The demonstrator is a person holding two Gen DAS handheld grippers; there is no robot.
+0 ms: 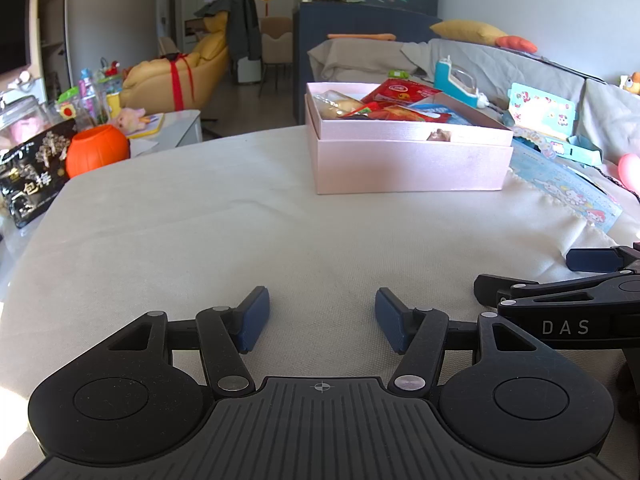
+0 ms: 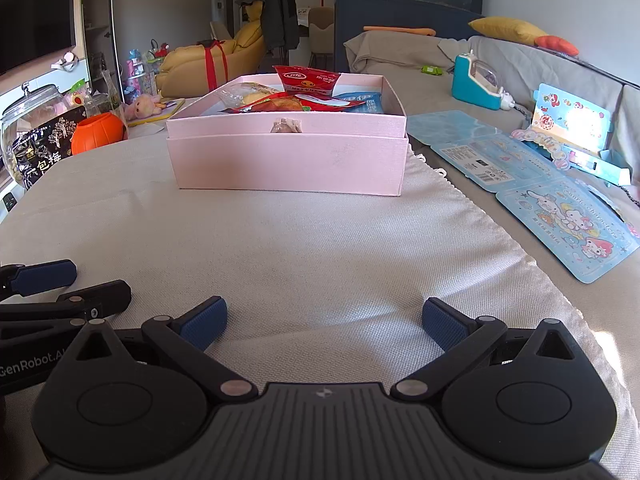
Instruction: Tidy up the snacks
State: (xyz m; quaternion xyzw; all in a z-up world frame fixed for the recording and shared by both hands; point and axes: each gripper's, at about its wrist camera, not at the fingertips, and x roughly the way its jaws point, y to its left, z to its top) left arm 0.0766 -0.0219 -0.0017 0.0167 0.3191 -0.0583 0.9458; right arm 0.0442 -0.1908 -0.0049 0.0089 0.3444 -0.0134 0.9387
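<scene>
A pink box (image 1: pixel 408 164) stands on the beige cloth; it also shows in the right wrist view (image 2: pixel 288 160). It holds several snack packs: a red pack (image 2: pixel 310 80), a blue pack (image 2: pixel 362 103) and a clear-wrapped pastry (image 2: pixel 250 96). In the left wrist view the red pack (image 1: pixel 400 92) leans inside the box. My left gripper (image 1: pixel 322 320) is open and empty, low over the cloth in front of the box. My right gripper (image 2: pixel 324 322) is open and empty, beside the left one. Each gripper shows in the other's view, the right (image 1: pixel 560 280) and the left (image 2: pixel 60 284).
A black snack bag (image 1: pixel 32 176) and an orange pumpkin-shaped pot (image 1: pixel 96 152) stand at the left on a side table. A glass jar (image 2: pixel 32 120) stands there too. Blue cartoon cardboard packaging (image 2: pixel 560 200) and a teal toy (image 2: pixel 476 80) lie at the right on the sofa.
</scene>
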